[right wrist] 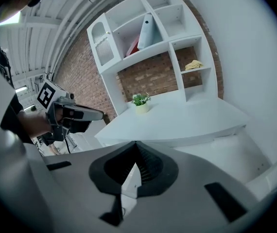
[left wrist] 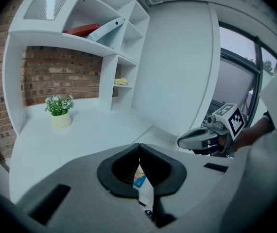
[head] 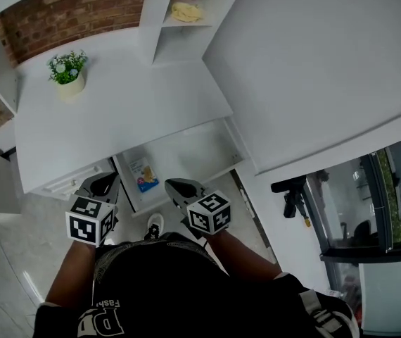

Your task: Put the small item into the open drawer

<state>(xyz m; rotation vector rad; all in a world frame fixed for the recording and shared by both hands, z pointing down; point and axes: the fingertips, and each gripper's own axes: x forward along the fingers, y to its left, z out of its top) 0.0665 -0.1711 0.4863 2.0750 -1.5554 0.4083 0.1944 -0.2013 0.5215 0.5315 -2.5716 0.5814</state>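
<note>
- Brick wall (head: pixel 67 16): backs the counter (head: pixel 130 111) at the far left and shows behind the shelves.
- Floor (head: pixel 17 259): pale tiles, below and left of the counter.
- Potted plant (head: pixel 67 72): stands upright on the counter's left rear part, well apart from everything else. The rest of the white counter top is bare.
- Left tongs (head: pixel 105 184): tips together, nothing clamped. They hover just beside the drawer's left front corner.
- Open drawer (head: pixel 207 153): pulled out from under the counter's front edge; white inside.
- Small item (head: pixel 143 174): a blue-and-white packet lying flat in the drawer's left part, towards the person. Neither pair of tongs touches it.
- Right tongs (head: pixel 179 187): tips together, nothing clamped. They hover over the drawer's front edge, just right of the item.
- Shelf unit (head: pixel 158 34): white, rising from the counter's rear right. A yellow cloth (head: pixel 186 11) lies in one compartment.
- White wall panel (head: pixel 313 62): fills the right side beside the counter.
- Window (head: pixel 369 203): dark-framed glass at the far right.
</note>
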